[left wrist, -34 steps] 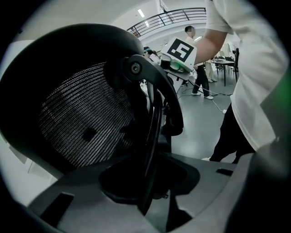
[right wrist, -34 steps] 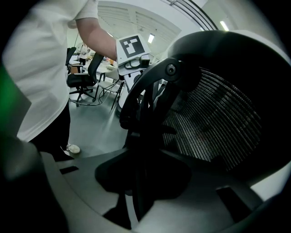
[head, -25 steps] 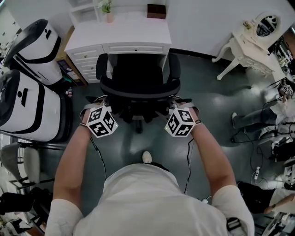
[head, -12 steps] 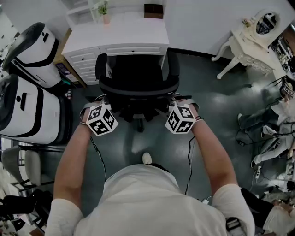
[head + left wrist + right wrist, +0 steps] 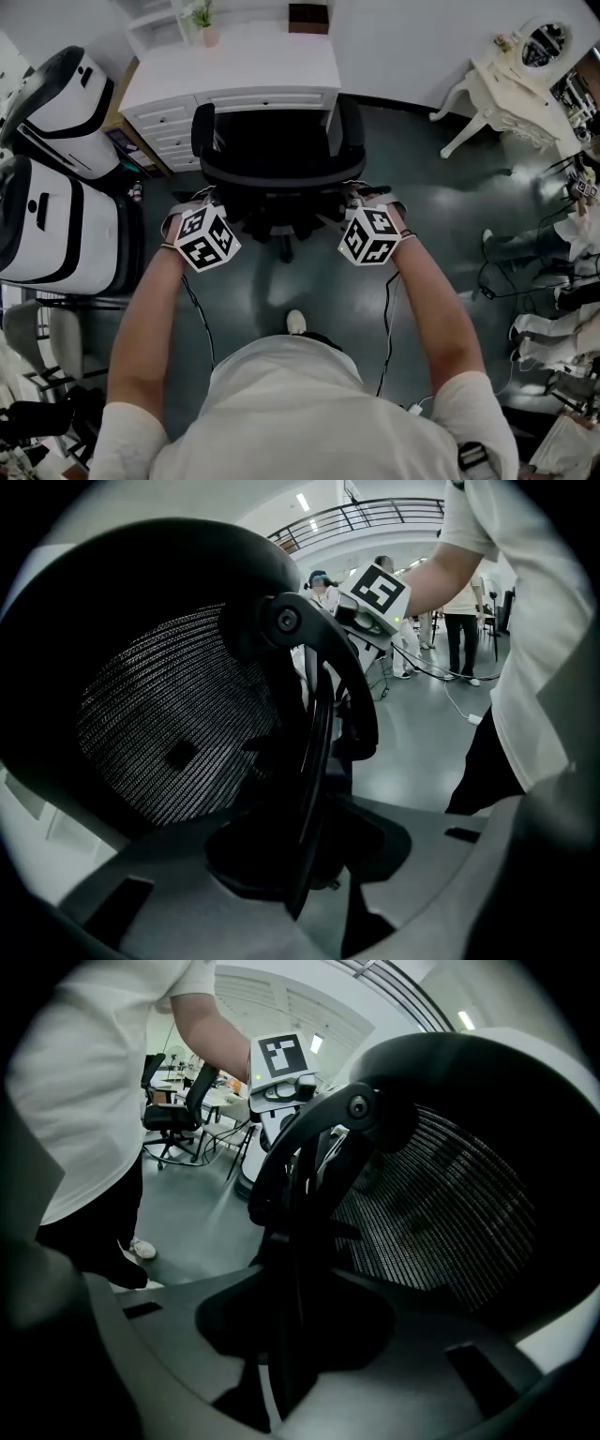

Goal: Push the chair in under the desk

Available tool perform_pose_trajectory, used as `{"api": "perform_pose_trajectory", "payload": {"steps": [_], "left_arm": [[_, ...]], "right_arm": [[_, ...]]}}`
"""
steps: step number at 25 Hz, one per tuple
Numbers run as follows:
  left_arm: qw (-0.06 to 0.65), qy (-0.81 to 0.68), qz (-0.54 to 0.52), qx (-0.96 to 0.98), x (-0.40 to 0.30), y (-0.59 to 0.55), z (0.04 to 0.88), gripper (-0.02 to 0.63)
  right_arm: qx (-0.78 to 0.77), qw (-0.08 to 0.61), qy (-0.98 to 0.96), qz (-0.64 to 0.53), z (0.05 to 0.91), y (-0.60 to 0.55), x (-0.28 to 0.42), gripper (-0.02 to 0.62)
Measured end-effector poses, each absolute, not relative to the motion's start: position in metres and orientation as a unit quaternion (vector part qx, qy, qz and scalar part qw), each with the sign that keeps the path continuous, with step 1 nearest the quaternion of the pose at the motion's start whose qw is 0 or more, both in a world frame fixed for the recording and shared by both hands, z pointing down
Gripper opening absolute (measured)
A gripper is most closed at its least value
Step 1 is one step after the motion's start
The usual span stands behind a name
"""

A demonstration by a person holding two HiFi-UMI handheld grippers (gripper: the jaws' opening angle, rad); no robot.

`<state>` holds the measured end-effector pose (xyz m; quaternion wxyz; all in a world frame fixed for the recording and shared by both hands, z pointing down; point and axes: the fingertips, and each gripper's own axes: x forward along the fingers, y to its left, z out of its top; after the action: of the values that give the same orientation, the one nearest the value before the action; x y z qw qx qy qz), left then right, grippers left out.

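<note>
A black mesh office chair [image 5: 277, 141] faces the white desk [image 5: 234, 70], its seat front at the desk's edge and its armrests flanking the knee gap. My left gripper [image 5: 202, 199] holds the left edge of the backrest and my right gripper [image 5: 361, 197] the right edge. In the left gripper view the backrest's black frame [image 5: 314, 752] runs straight down into the jaws of the left gripper [image 5: 300, 874]. The right gripper view mirrors this: the frame [image 5: 295, 1222] sits between the jaws of the right gripper [image 5: 281, 1354], beside the mesh [image 5: 431, 1213].
Large white machines [image 5: 56, 216] stand close on the left. A white vanity table [image 5: 511, 80] stands at the right, with a person's legs [image 5: 525, 239] and cables near it. A potted plant [image 5: 202, 19] and a dark box [image 5: 307, 17] sit on the desk.
The chair has rolled a little toward the desk, and both grippers have moved forward with its backrest.
</note>
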<state>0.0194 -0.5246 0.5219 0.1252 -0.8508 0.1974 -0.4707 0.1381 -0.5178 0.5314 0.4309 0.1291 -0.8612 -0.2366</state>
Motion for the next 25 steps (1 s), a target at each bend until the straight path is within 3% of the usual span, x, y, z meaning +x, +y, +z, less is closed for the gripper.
{"api": "perform_pose_trajectory", "payload": {"steps": [25], "left_arm": [[0.137,0.2,-0.469,-0.849,0.022,-0.587,0.518,0.137]], "right_arm": [[0.133,0.427,-0.862,-0.238,0.527,-0.579,0.14,0.114]]}}
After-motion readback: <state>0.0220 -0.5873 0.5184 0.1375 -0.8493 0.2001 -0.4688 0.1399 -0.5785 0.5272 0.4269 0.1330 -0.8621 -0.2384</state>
